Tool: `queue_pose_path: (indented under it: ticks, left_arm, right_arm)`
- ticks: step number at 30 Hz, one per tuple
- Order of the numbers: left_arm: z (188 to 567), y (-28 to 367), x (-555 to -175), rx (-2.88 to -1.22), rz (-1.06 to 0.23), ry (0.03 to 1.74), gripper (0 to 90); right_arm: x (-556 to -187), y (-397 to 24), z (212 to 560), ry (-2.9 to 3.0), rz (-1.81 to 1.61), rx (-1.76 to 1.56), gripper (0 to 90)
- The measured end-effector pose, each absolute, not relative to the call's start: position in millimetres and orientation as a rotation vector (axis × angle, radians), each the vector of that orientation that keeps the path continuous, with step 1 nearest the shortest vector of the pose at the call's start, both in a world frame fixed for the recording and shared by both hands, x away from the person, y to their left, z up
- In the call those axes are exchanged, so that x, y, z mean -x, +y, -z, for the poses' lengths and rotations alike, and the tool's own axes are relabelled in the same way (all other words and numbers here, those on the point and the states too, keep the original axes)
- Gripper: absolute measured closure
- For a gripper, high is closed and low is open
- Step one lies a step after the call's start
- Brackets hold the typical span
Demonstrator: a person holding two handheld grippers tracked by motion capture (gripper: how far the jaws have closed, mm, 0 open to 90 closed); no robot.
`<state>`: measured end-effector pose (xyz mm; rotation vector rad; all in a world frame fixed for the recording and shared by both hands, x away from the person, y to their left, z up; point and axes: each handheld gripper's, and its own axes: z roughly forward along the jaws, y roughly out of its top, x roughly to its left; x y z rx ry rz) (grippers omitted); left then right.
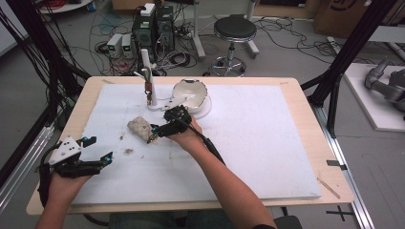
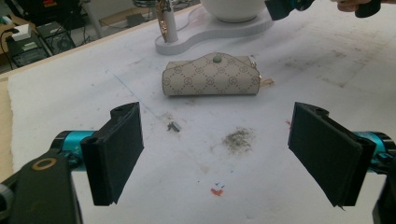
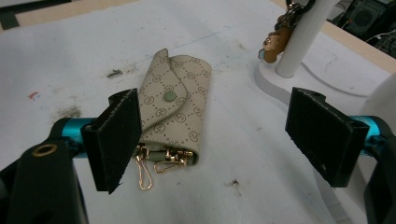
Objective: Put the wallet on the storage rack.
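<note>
Left hand-held gripper: near the surface's front left corner, jaws spread wide and empty, just above the white sheet.

Right hand-held gripper: toward the middle of the surface, jaws released and well apart, holding nothing; its left jaw stands just beside the pouch, contact not clear.

Key pouch: beige, patterned, green snap closed; lies flat on the sheet left of centre, gold clips protruding from one end.

White stand: near the back edge, upright post carrying a small hanging charm.

White bowl: on the stand's base, just beside the post.

Grey smudge: on the sheet between the left hand-held gripper and the pouch.
</note>
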<state>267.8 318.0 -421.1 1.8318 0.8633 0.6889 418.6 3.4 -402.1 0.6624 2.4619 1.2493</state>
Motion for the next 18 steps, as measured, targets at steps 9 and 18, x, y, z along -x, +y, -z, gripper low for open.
queue_pose_path:
  ticks: [9,18]
  left_arm:
    - [421.2,319.9,-267.1,-1.834,-0.691,0.866,17.9]
    - [421.9,321.8,-268.6,-1.831,-0.689,0.872,17.9]
  right_arm:
    - [-420.3,28.8,419.6,2.512,-1.194,-0.669,18.9]
    - [-422.1,43.5,437.1,2.560,-1.164,-0.700,18.8]
